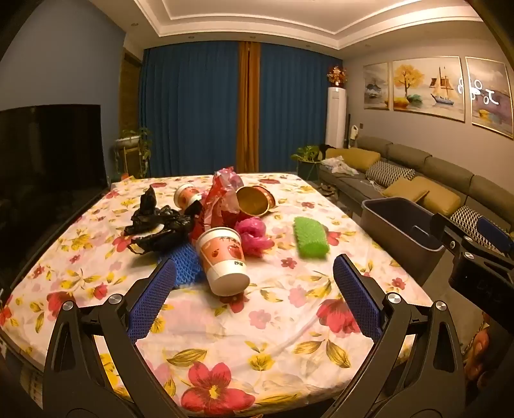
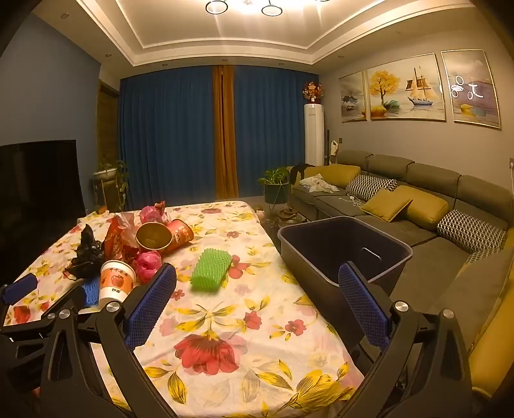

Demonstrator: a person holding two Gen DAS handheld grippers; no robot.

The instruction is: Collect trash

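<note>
Ceiling lamps (image 2: 244,6) only in right-wrist view

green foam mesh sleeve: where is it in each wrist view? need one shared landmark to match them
Left wrist: green foam sleeve lies right of centre on the floral tablecloth, apart from the trash pile.
Right wrist: green foam sleeve lies just left of centre.
Shared landmark: the dark bin beside the table, to its right.
</note>
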